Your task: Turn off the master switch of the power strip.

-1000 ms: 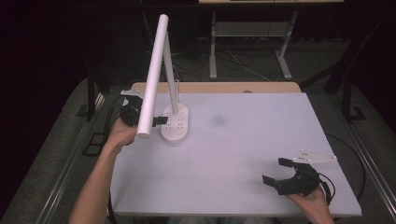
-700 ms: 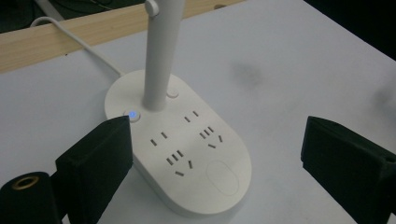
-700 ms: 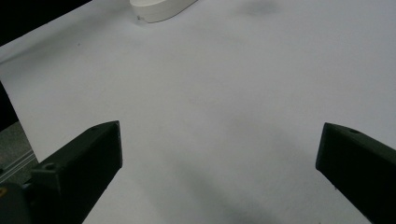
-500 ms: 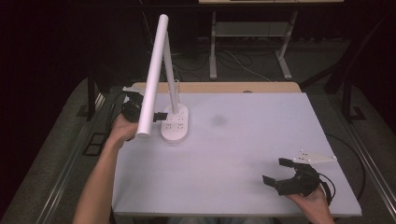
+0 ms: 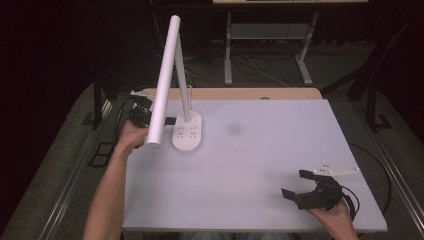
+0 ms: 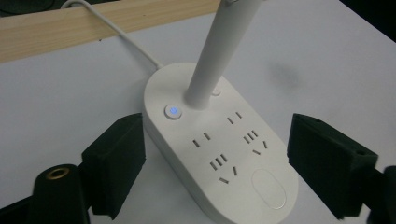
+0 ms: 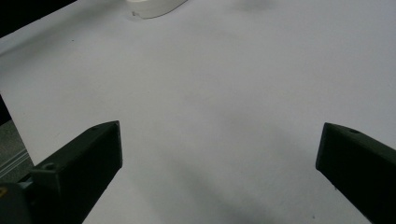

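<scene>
Left tongs (image 6: 215,163) have been closing around the lamp base (image 6: 219,149), pads not yet touching

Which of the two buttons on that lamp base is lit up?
The small round button beside the lamp's stem: it glows blue. The large oval button at the base's other end is unlit.

So the right gripper (image 7: 219,177) has its two black jaws spread wide, one at each bottom corner, with nothing between them but bare white table (image 7: 210,93). Way up at the top edge there's just the rounded end of the white lamp base (image 7: 154,7) peeking in
</scene>
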A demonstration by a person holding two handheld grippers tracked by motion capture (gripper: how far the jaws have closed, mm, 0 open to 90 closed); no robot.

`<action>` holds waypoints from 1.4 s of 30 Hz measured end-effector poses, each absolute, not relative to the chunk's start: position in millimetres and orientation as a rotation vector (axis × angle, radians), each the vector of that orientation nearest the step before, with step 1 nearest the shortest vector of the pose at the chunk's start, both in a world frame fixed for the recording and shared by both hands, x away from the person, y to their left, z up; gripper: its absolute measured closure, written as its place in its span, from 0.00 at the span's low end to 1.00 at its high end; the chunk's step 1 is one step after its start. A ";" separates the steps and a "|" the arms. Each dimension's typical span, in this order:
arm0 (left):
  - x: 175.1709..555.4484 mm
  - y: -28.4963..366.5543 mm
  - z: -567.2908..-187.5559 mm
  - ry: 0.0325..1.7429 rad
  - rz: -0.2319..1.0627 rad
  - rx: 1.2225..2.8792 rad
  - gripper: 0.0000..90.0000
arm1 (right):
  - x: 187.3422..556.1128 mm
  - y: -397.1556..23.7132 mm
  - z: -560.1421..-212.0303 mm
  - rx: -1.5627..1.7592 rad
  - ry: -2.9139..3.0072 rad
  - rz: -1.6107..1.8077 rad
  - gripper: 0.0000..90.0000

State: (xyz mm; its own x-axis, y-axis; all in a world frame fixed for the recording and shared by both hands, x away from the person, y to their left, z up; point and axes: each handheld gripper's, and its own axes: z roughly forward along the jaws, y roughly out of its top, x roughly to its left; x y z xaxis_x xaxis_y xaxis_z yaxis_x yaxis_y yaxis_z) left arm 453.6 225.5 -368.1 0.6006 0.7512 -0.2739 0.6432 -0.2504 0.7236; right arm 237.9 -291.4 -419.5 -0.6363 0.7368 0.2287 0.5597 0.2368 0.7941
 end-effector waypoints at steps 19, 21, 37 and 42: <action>472.4 235.1 -381.0 1.175 0.185 1.885 0.80 | 239.8 -294.1 -421.6 1.249 2.308 1.338 0.00; 473.5 233.7 -382.1 1.178 0.206 1.881 0.85 | 239.5 -293.3 -421.5 1.248 2.312 1.334 0.00; 483.4 216.8 -394.6 1.205 0.229 1.894 1.00 | 241.0 -292.0 -422.0 1.243 2.315 1.332 0.00; 486.2 212.9 -397.2 1.208 0.217 1.892 1.00 | 240.6 -293.8 -421.6 1.247 2.309 1.335 0.00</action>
